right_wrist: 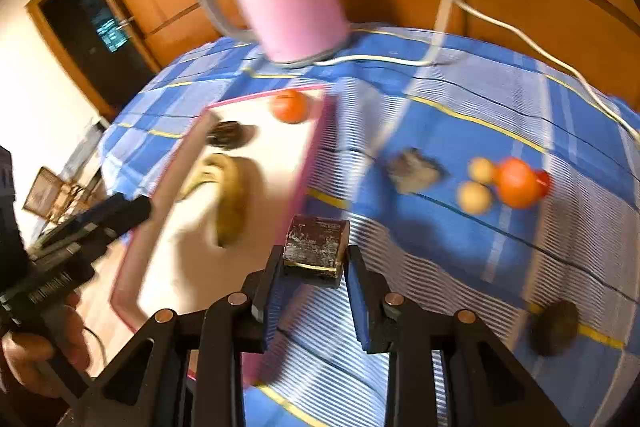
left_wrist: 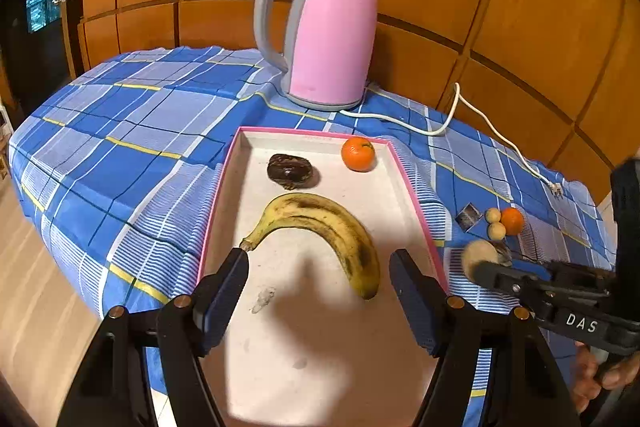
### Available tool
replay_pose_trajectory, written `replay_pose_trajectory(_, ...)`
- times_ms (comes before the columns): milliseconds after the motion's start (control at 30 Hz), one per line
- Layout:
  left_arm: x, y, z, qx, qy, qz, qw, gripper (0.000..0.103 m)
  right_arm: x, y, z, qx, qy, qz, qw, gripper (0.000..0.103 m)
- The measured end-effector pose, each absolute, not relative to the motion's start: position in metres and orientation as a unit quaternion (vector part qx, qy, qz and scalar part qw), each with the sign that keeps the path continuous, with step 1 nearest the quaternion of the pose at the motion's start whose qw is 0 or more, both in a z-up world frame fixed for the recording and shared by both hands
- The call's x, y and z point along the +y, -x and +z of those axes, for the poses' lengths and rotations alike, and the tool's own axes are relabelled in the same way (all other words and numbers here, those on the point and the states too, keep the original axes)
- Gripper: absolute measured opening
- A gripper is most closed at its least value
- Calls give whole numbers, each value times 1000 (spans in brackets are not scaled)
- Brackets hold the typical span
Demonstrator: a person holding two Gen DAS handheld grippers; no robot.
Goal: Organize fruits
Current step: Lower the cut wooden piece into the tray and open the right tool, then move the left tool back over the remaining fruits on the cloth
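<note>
A pink-rimmed white tray [left_wrist: 416,203] holds a spotted banana [left_wrist: 336,223], a dark round fruit [left_wrist: 290,171] and an orange [left_wrist: 358,154]. My left gripper [left_wrist: 320,287] hangs open over the tray's near end. The banana lies just beyond its fingertips, its stem close to the left finger, and no pad touches it. My right gripper [right_wrist: 312,261] is shut on a dark brown chunk [right_wrist: 316,243], held above the cloth beside the tray's right rim. On the cloth to the right lie a second orange [right_wrist: 518,183] and two small yellow fruits [right_wrist: 476,197].
A pink kettle [left_wrist: 332,31] stands behind the tray, and its white cord [left_wrist: 452,115] trails right across the blue checked cloth [left_wrist: 120,155]. A grey-brown lump [right_wrist: 414,169] and a dark round thing [right_wrist: 556,327] lie on the cloth. Wood panelling backs the table.
</note>
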State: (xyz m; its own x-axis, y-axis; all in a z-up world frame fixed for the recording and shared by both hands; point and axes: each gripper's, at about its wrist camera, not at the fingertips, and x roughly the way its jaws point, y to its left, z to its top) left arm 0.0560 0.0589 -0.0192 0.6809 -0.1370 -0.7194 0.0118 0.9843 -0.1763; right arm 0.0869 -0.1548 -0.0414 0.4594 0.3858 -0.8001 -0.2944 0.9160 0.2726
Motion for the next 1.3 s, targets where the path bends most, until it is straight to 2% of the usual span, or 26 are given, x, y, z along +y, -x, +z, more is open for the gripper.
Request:
replay_pose_trajectory(633, 84, -49, -35, 415, 97, -18, 904, 73, -72, -158, -49, 487, 5, 222, 844, 26)
replay_pose_trajectory(767, 81, -51, -36, 419, 97, -19, 903, 73, -88, -162, -34, 466, -56, 226, 854, 35)
replay_pose_trajectory(1067, 68, -47, -33, 415, 86, -34, 905, 73, -127, -124, -31, 454, -72, 186, 868, 35)
replay_pose_trajectory(1300, 57, -45, -30, 414, 77, -45, 906, 73, -151, -84, -43, 463, -41, 150, 873, 35)
